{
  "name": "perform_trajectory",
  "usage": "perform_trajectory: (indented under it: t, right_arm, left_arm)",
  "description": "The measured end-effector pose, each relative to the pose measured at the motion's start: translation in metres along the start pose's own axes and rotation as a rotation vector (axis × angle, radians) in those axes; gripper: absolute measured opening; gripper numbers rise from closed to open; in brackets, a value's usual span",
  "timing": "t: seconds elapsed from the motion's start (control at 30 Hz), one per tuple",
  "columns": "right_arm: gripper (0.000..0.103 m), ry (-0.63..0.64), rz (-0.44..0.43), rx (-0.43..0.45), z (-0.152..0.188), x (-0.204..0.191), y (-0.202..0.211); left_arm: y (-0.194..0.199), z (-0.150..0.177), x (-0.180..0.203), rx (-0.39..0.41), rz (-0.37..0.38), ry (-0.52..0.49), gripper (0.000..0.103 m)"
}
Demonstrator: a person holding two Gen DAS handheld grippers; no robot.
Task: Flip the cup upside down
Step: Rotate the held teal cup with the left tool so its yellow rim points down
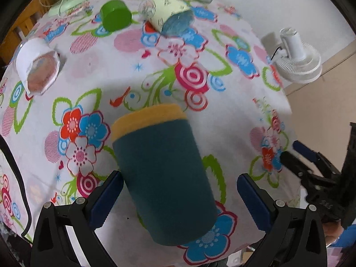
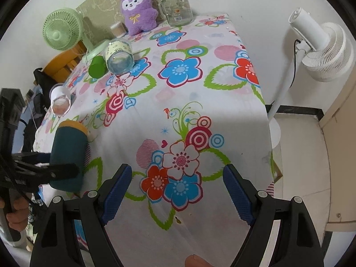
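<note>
A dark teal cup (image 1: pixel 164 178) with a yellow band at one end stands tilted on the flowered tablecloth, yellow end away from me. My left gripper (image 1: pixel 180 198) is open around it; the left pad (image 1: pixel 106 198) is close to its side, the right pad (image 1: pixel 253 202) stands apart. In the right wrist view the same cup (image 2: pixel 69 151) is at the left with the left gripper's finger (image 2: pixel 55 172) across it. My right gripper (image 2: pixel 175 193) is open and empty over the cloth, and it also shows in the left wrist view (image 1: pixel 311 166) at the right.
A white-wrapped glass (image 1: pixel 37 66), a green cup (image 1: pixel 115 15) and a patterned glass jar (image 1: pixel 166 11) lie on the table farther back. A purple plush (image 2: pixel 138 9), clear jar (image 2: pixel 176 6) and green fan (image 2: pixel 60 30) stand at the far end. A white fan (image 2: pixel 320 51) stands beyond the table's right edge.
</note>
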State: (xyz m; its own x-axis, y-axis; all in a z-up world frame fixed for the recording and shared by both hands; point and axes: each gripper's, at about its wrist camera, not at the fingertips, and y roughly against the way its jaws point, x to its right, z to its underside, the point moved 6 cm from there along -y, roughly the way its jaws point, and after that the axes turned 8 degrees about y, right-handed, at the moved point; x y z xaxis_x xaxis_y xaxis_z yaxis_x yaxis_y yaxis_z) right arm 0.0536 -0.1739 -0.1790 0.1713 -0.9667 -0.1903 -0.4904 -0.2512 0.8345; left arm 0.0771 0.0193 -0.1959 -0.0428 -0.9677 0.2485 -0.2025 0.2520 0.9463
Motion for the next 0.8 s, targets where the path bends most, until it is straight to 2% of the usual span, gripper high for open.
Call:
perform_trajectory:
  t: [0.13, 0.2, 0.43, 0.8]
  right_arm:
    - [0.086, -0.005, -0.009, 0.008, 0.0, -0.001, 0.002]
    - [0.086, -0.005, -0.015, 0.01, 0.001, -0.001, 0.002]
    - [0.086, -0.004, -0.029, 0.021, 0.002, -0.005, 0.005]
    - [0.086, 0.002, -0.052, 0.035, 0.0, -0.013, 0.008]
  left_arm:
    - [-0.008, 0.004, 0.003, -0.035, -0.039, -0.02, 0.089]
    - [-0.009, 0.004, 0.002, -0.029, -0.065, -0.023, 0.079]
    - [-0.007, 0.003, -0.002, -0.01, -0.067, -0.024, 0.077]
    - [0.026, -0.008, -0.005, 0.067, -0.018, -0.042, 0.072]
